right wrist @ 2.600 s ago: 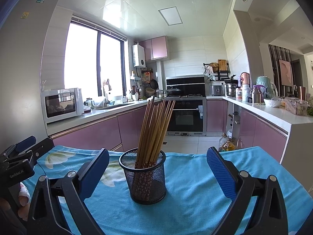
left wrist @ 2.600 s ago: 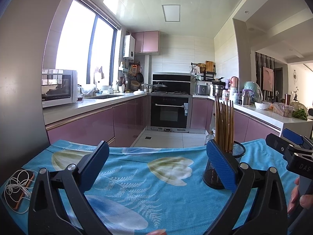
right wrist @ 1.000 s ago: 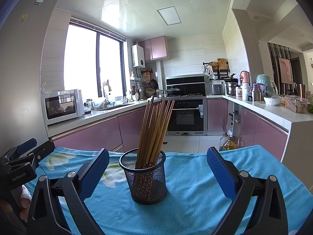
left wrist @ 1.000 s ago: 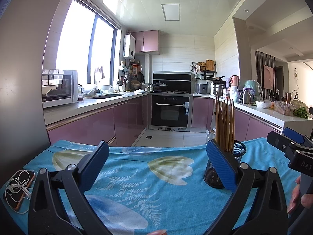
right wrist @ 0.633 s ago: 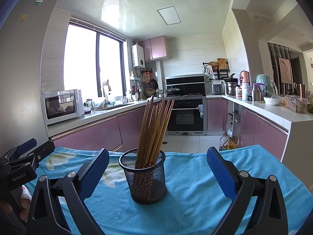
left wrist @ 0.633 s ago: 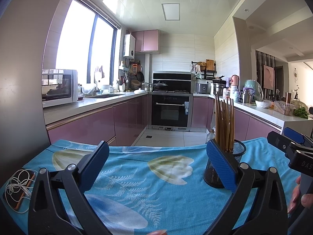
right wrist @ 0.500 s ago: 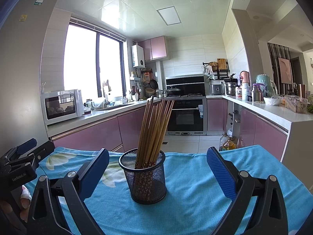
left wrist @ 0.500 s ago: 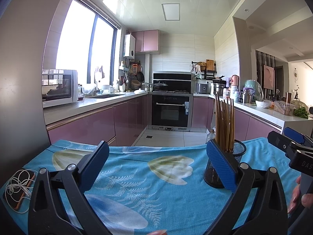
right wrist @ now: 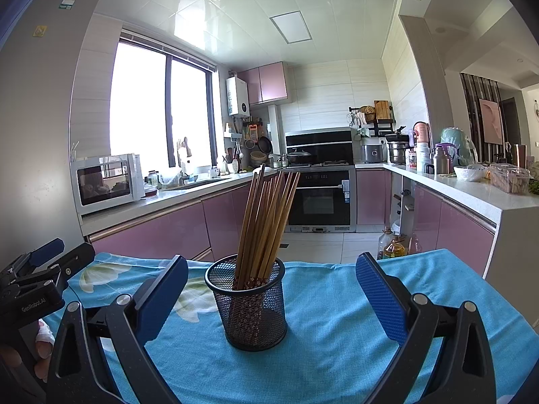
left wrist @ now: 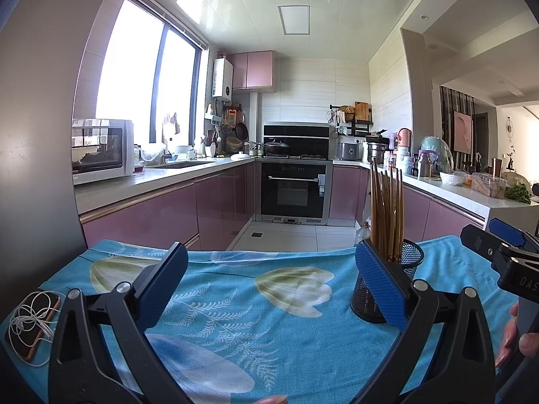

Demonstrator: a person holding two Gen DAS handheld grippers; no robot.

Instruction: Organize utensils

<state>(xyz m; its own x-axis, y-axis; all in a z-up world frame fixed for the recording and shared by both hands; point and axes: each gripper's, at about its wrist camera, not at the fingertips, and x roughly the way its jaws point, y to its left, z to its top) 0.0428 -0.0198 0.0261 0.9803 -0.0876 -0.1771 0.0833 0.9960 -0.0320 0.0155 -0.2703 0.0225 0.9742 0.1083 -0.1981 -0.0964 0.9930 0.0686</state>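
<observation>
We held both grippers open over the blue cloth, with the chopsticks already standing in their mesh cup.

At far left a phone (left wrist: pixel 32 328) with white earphones lay on the cloth (left wrist: pixel 235 306); only the left view showed it; our left gripper (left wrist: pixel 269 282) hovered there, jaws wide and empty; the cup (right wrist: pixel 248 306) stood just ahead of our right gripper (right wrist: pixel 272 294), also wide and empty; the chopsticks (right wrist: pixel 266 222) leaned together inside, plain only in the right view; we saw no loose utensils, so little seemed left.
</observation>
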